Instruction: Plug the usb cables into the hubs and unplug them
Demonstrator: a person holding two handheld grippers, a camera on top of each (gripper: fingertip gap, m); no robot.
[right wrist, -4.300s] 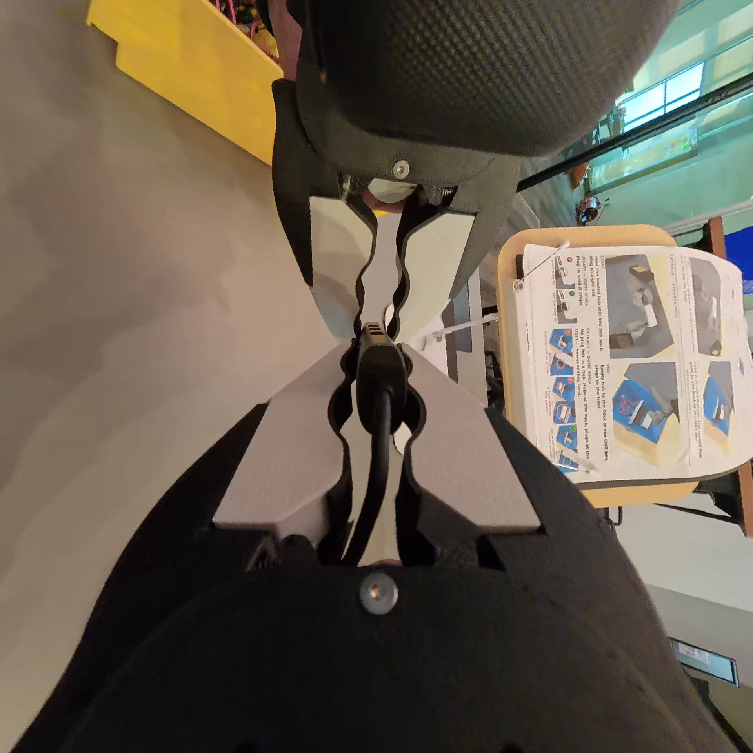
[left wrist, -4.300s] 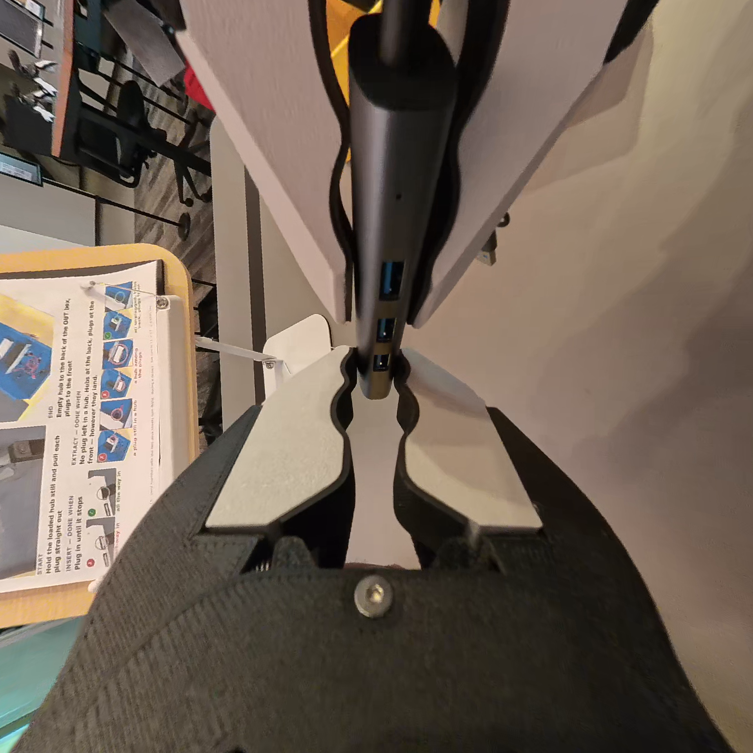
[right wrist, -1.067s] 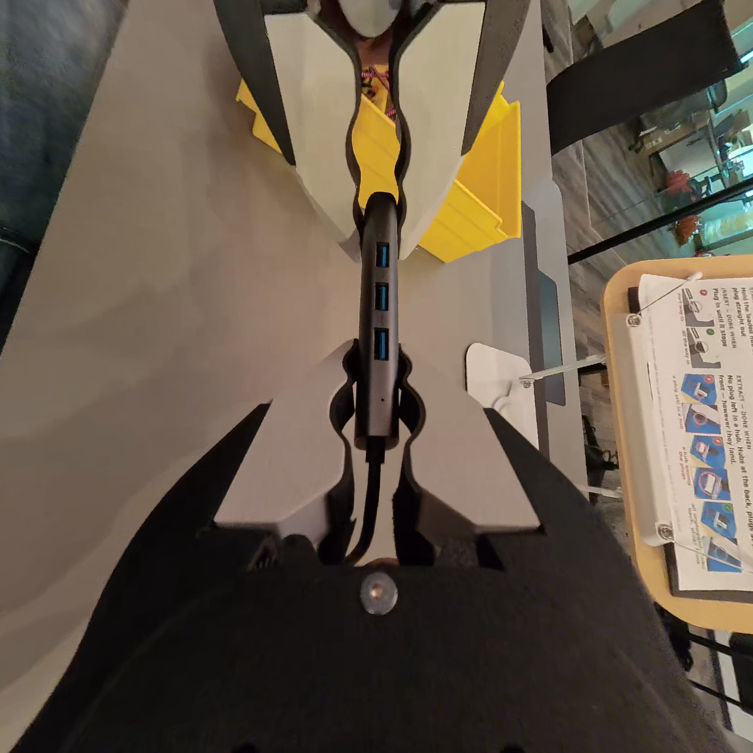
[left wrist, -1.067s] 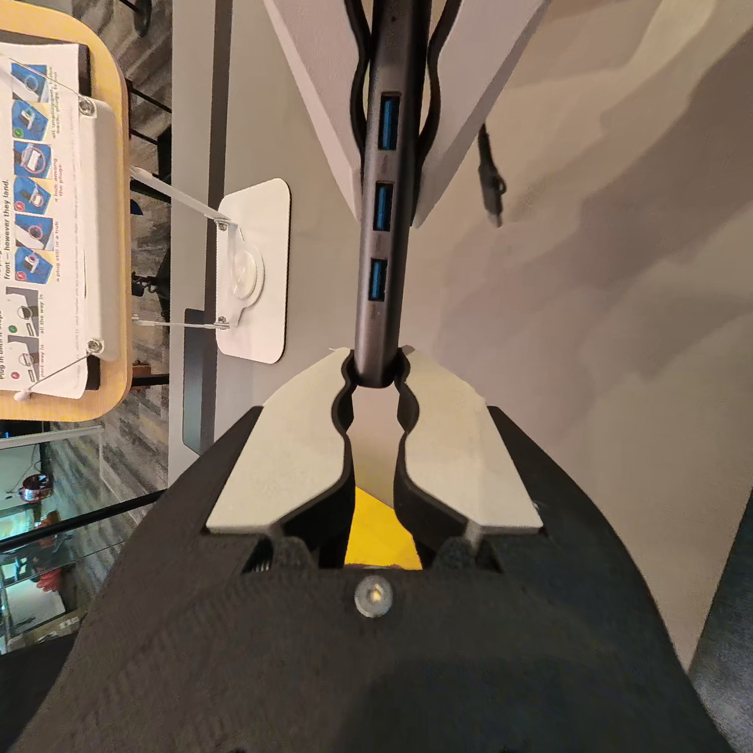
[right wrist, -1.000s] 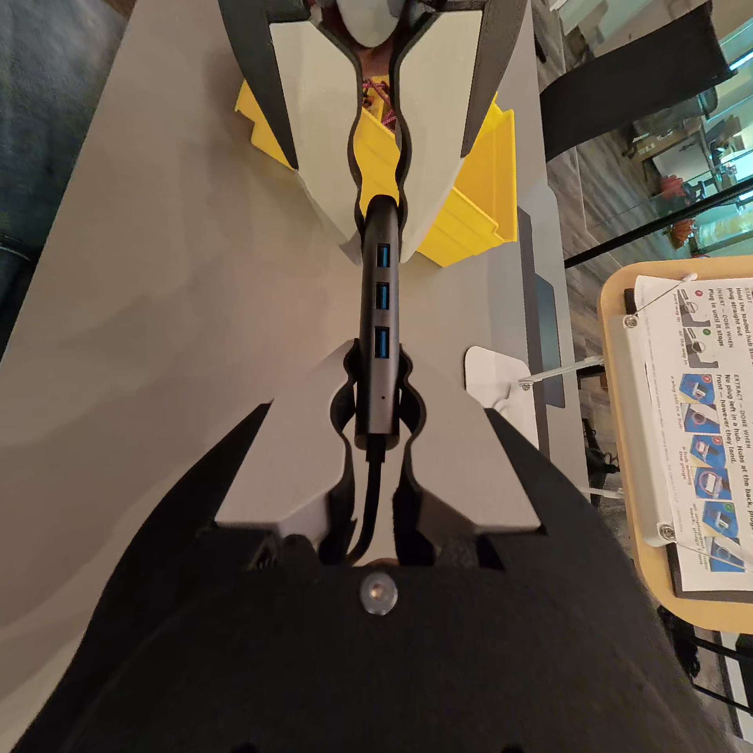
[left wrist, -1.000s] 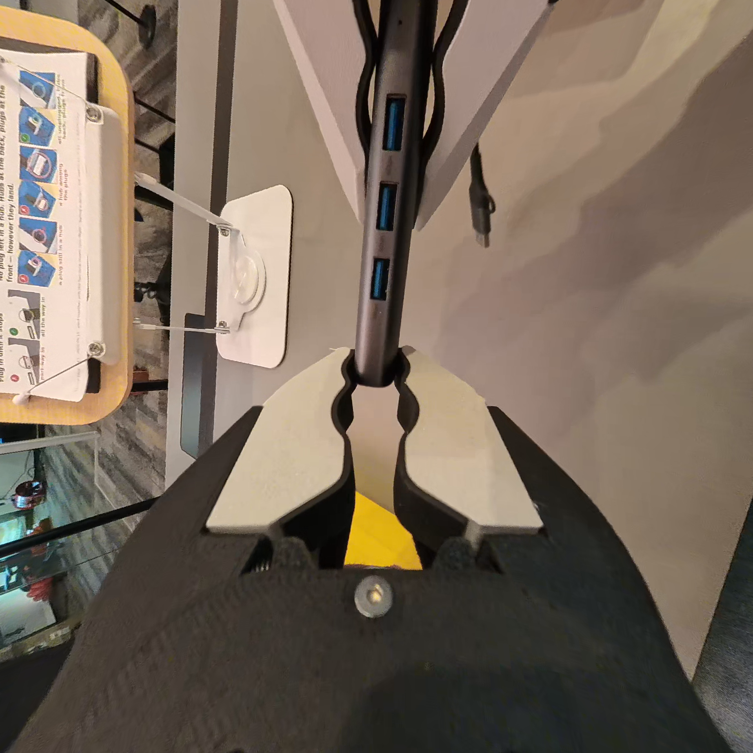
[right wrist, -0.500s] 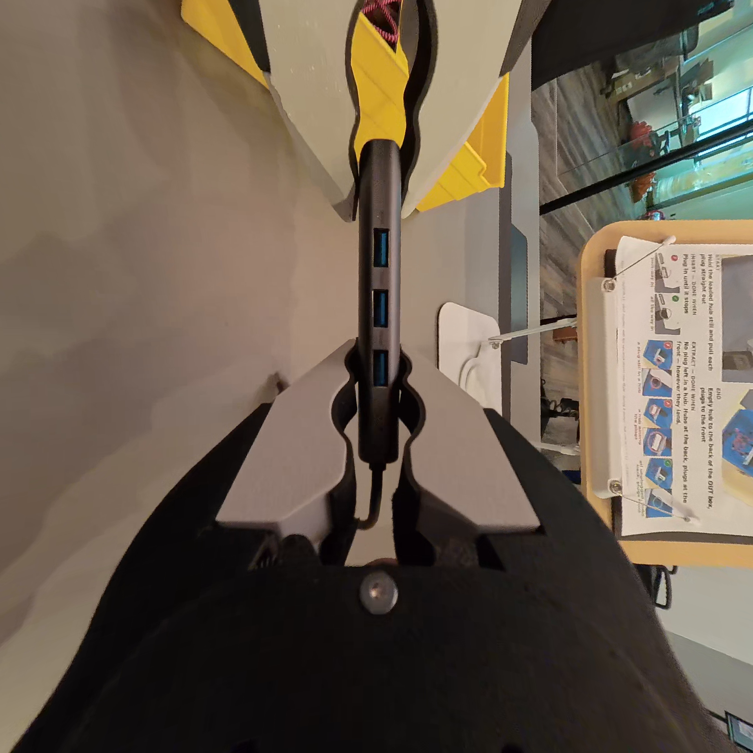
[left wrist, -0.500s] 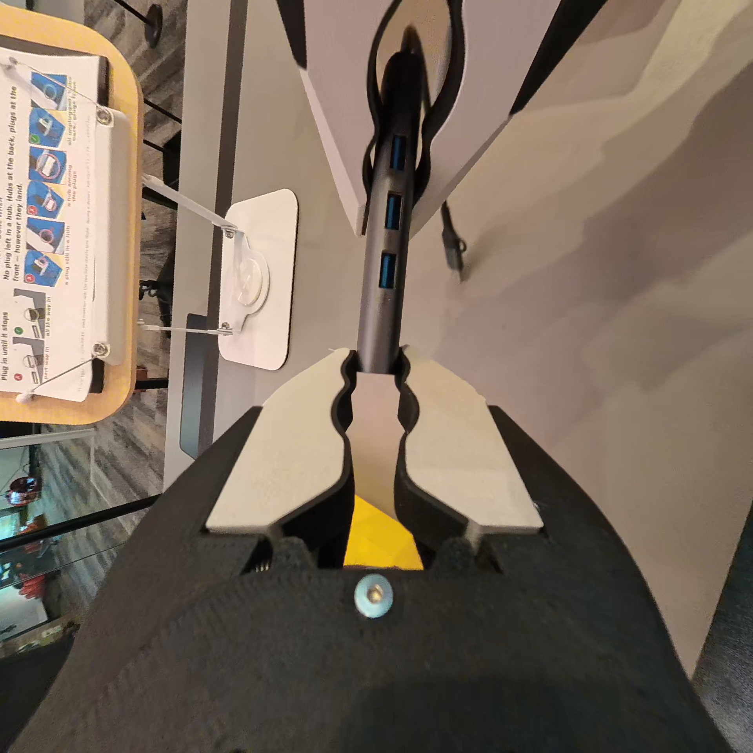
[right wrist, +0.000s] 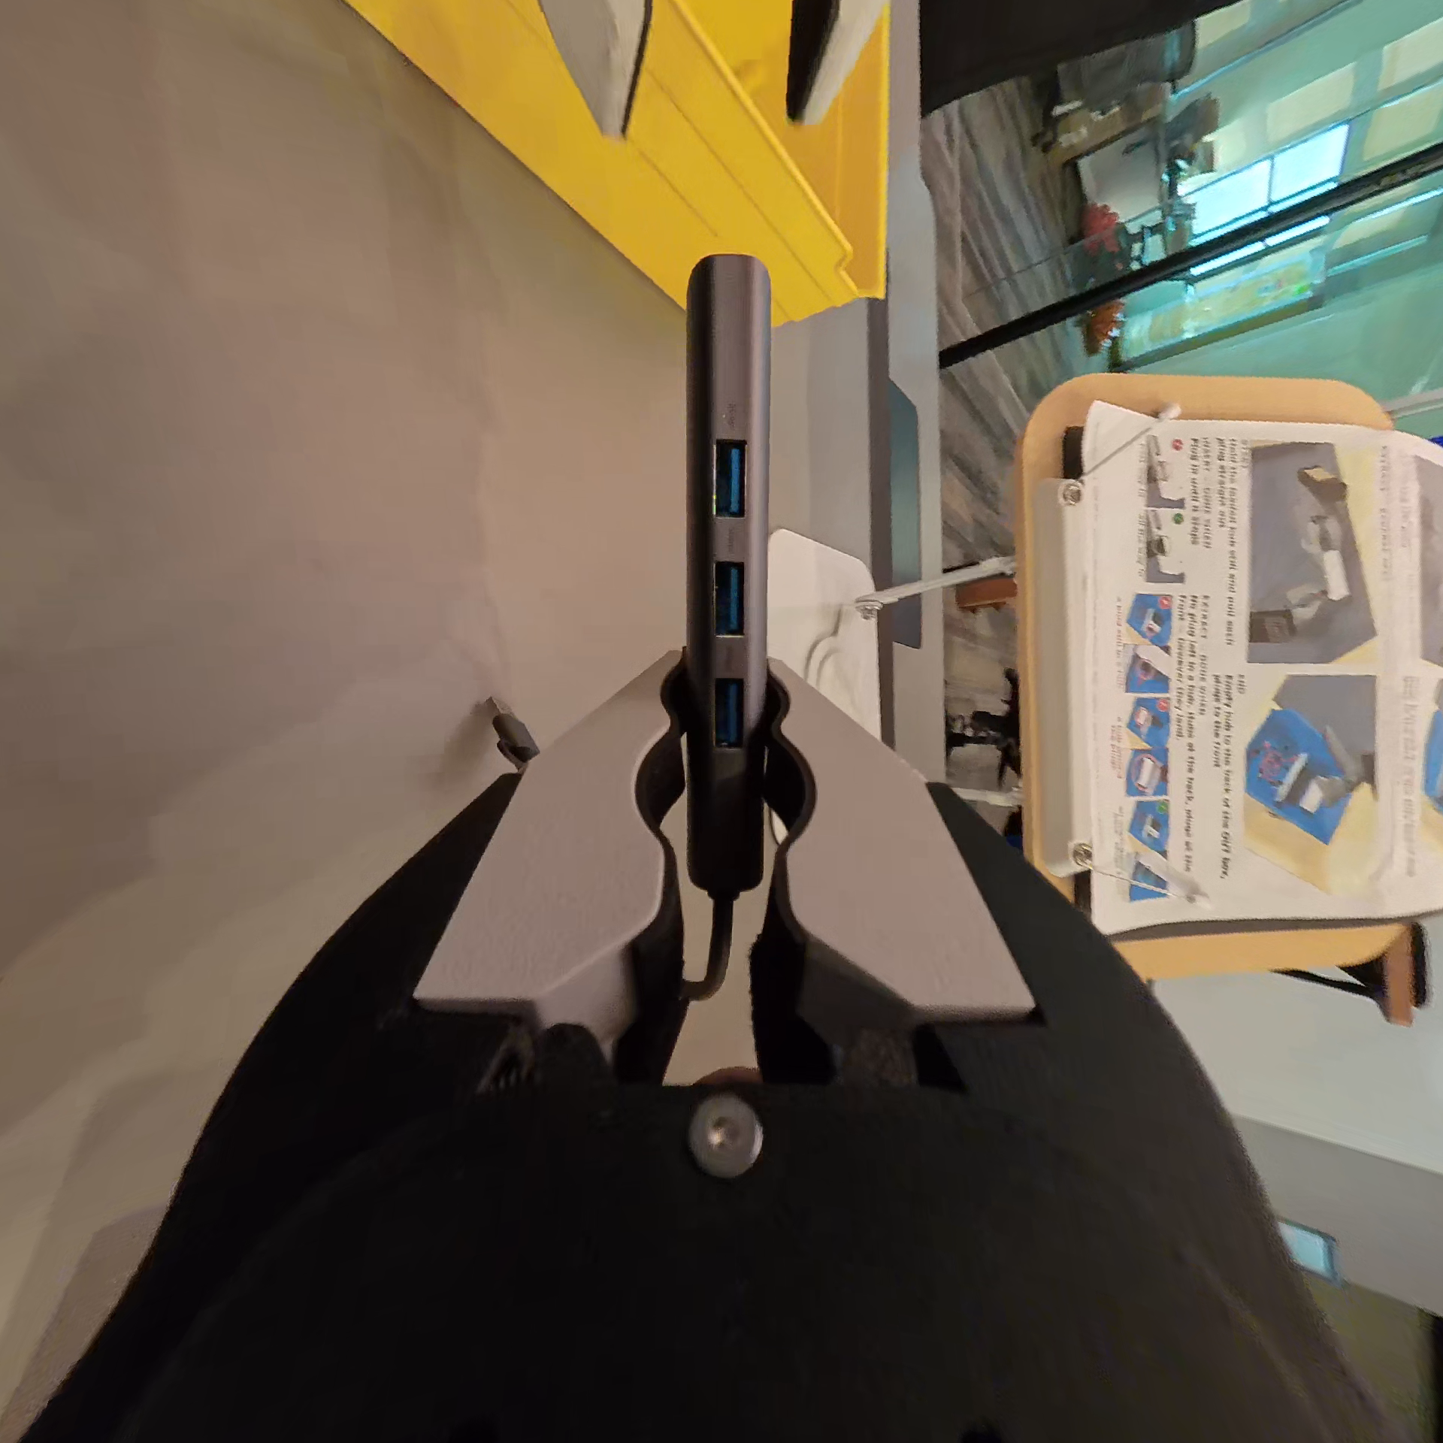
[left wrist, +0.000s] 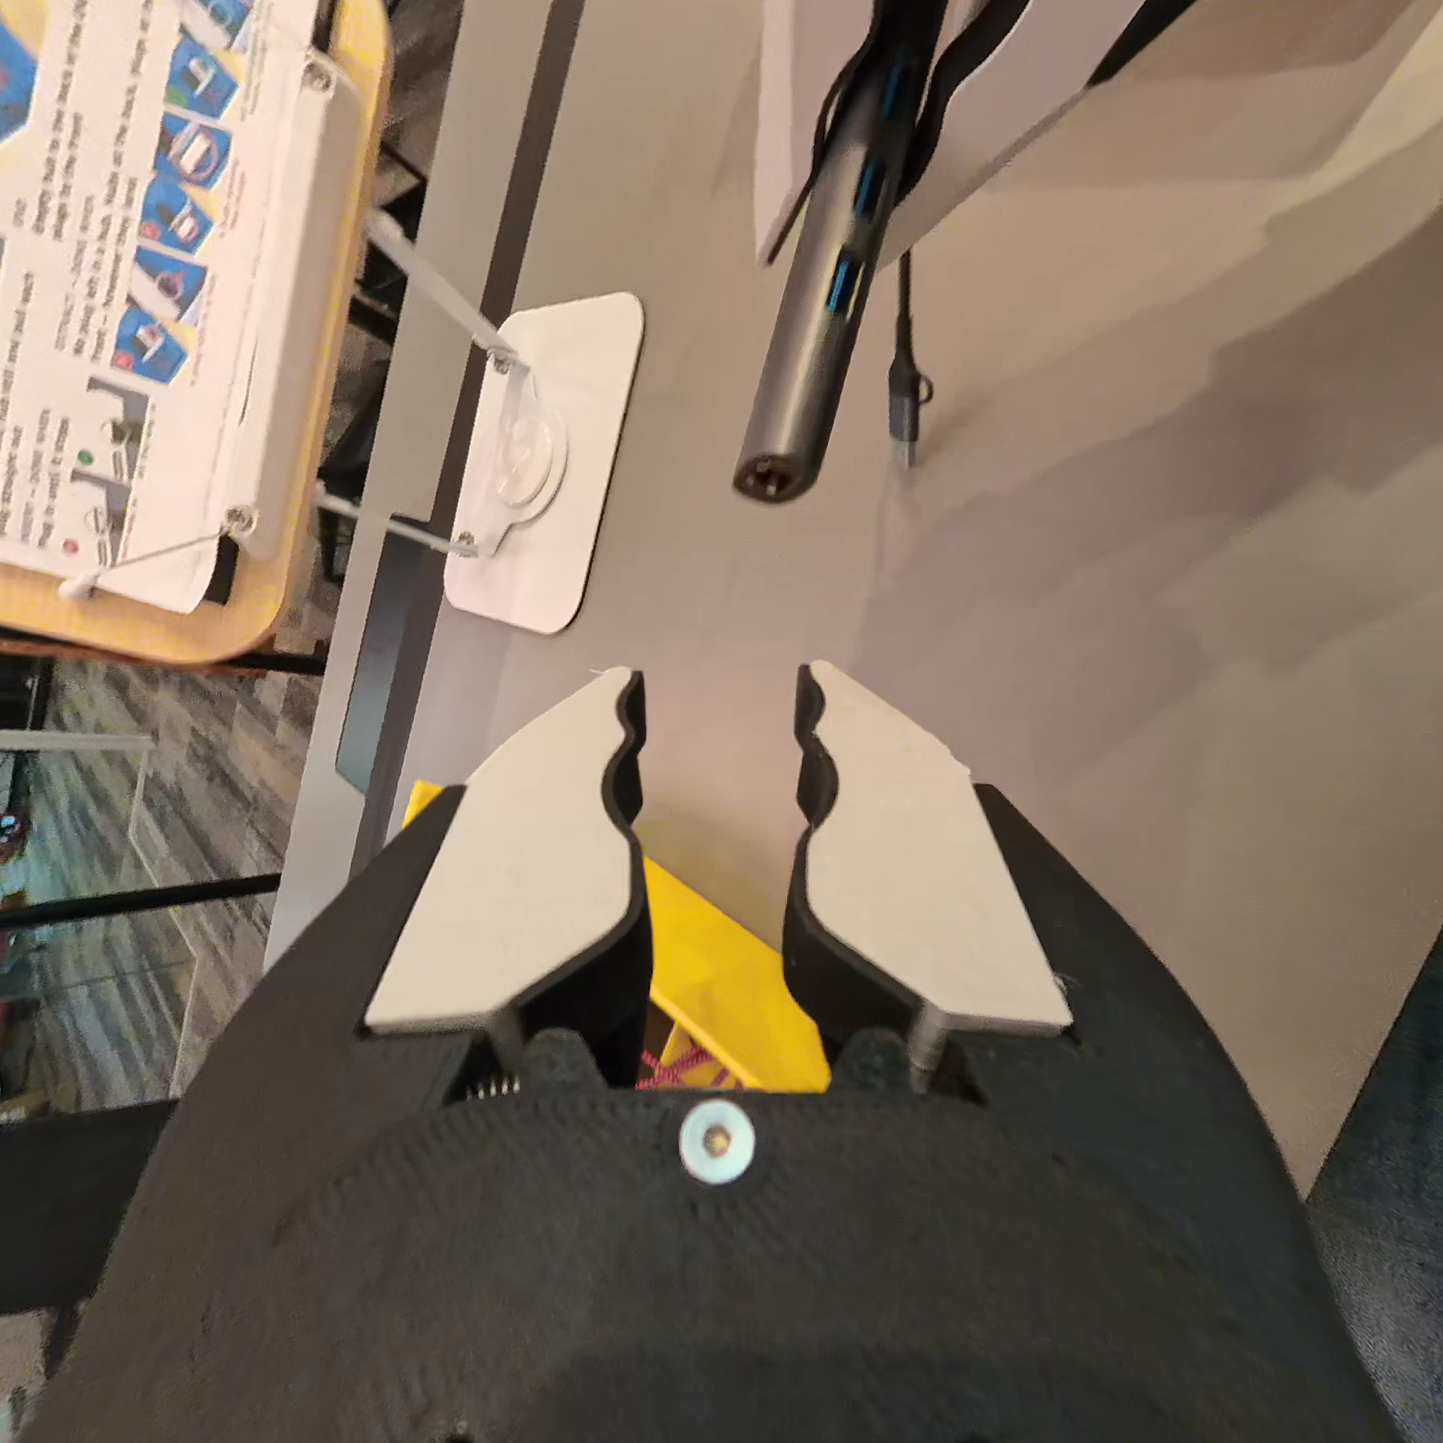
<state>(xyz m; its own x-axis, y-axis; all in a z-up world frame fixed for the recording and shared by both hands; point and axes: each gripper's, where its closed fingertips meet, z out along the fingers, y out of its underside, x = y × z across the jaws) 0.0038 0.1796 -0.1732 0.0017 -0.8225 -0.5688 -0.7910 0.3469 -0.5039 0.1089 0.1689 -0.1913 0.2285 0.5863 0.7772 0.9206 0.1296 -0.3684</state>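
Released a moment ago, the grey hub [right wrist: 726, 562] no longer sits between the fingers of the left gripper [left wrist: 719, 703], which has drawn back with its jaws standing apart and nothing between them. Only the right gripper [right wrist: 726, 687] has the hub now, its fingers clamped on the cable end of the body, with the black lead [right wrist: 714, 949] curling out behind between them. Three blue ports [right wrist: 730, 597] run in a row along the hub's upper face, all without plugs; small faint markings beside them are too blurred to make out, and no brand can be read. In the left wrist view the hub [left wrist: 804, 375] hangs above the table, its free end facing the camera, and a loose cable plug [left wrist: 906, 406] lies on the surface just beside it.

Below it is a plain grey table [left wrist: 1093, 625]. A yellow bin [right wrist: 703, 140] rests on it, showing a bit of red-and-white cord [left wrist: 679, 1066] under the left gripper. Farther along stands a white stand base [left wrist: 546, 461] with thin metal arms. Beyond the table edge is a wooden board [right wrist: 1038, 640] carrying a printed instruction sheet [right wrist: 1249, 664] with blue pictures and lines of text. Behind that are grey patterned flooring and glass partitions [right wrist: 1249, 156].
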